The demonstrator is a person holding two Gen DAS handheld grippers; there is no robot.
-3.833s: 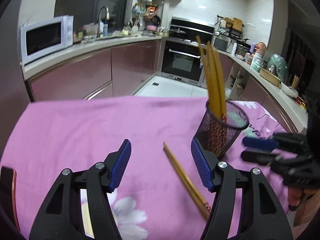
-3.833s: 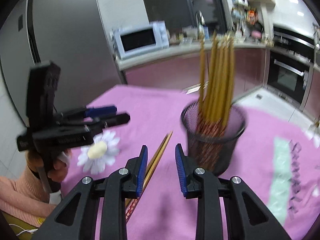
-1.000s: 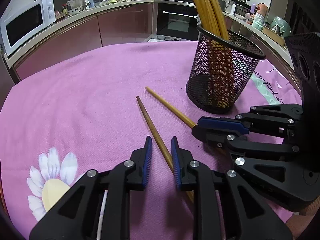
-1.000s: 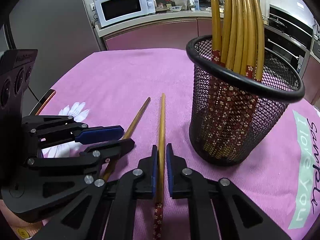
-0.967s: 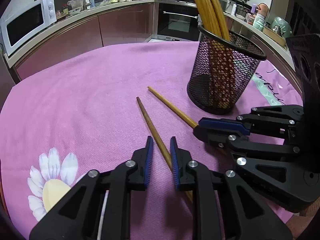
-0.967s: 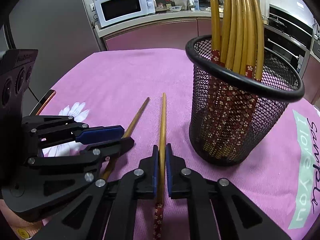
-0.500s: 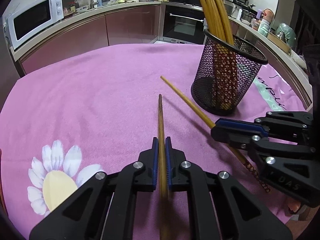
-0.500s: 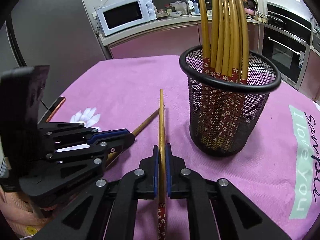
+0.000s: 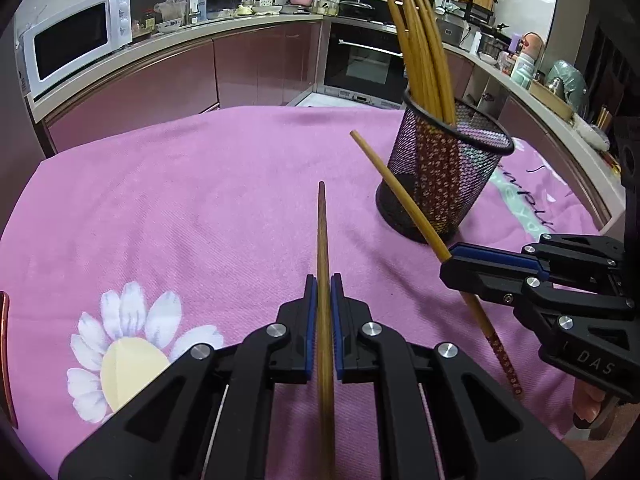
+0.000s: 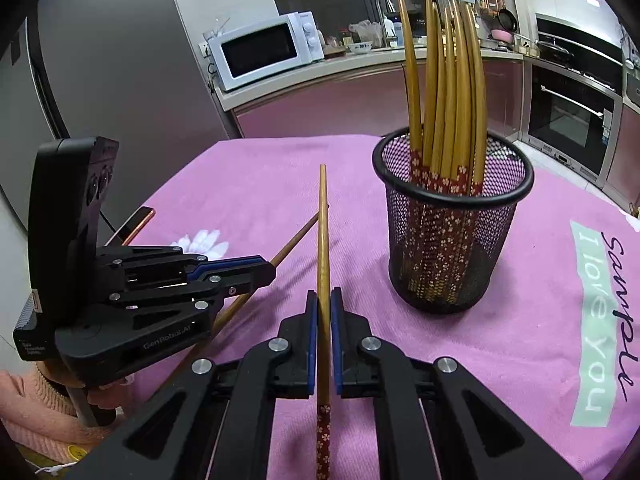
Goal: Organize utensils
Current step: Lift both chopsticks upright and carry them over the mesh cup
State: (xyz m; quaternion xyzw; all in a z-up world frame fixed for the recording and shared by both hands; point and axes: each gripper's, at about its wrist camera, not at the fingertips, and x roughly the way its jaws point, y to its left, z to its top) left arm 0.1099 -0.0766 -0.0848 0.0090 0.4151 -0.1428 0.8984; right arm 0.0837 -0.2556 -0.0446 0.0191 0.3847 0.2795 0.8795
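Note:
My left gripper (image 9: 323, 286) is shut on a wooden chopstick (image 9: 321, 236) whose thin tip points forward, clear of the pink cloth. My right gripper (image 10: 324, 300) is shut on a second chopstick (image 10: 322, 220) with a red flowered handle end. Each gripper shows in the other's view: the right gripper (image 9: 452, 258) with its chopstick (image 9: 394, 184), the left gripper (image 10: 272, 270) with its chopstick (image 10: 298, 240). A black mesh holder (image 9: 448, 184) stands upright at the right, and the same holder (image 10: 450, 236) is filled with several chopsticks (image 10: 446, 80) standing in it.
A pink cloth (image 9: 180, 200) with a daisy print (image 9: 128, 344) covers the table. A phone (image 10: 134, 222) lies at the left edge. A hand in a pink sleeve (image 10: 48, 408) holds the left gripper. Kitchen counters, a microwave (image 9: 76, 48) and an oven lie beyond.
The left gripper closed on the chopstick that lay between its jaws. Both grippers then lifted their chopsticks off the cloth, tips swinging forward.

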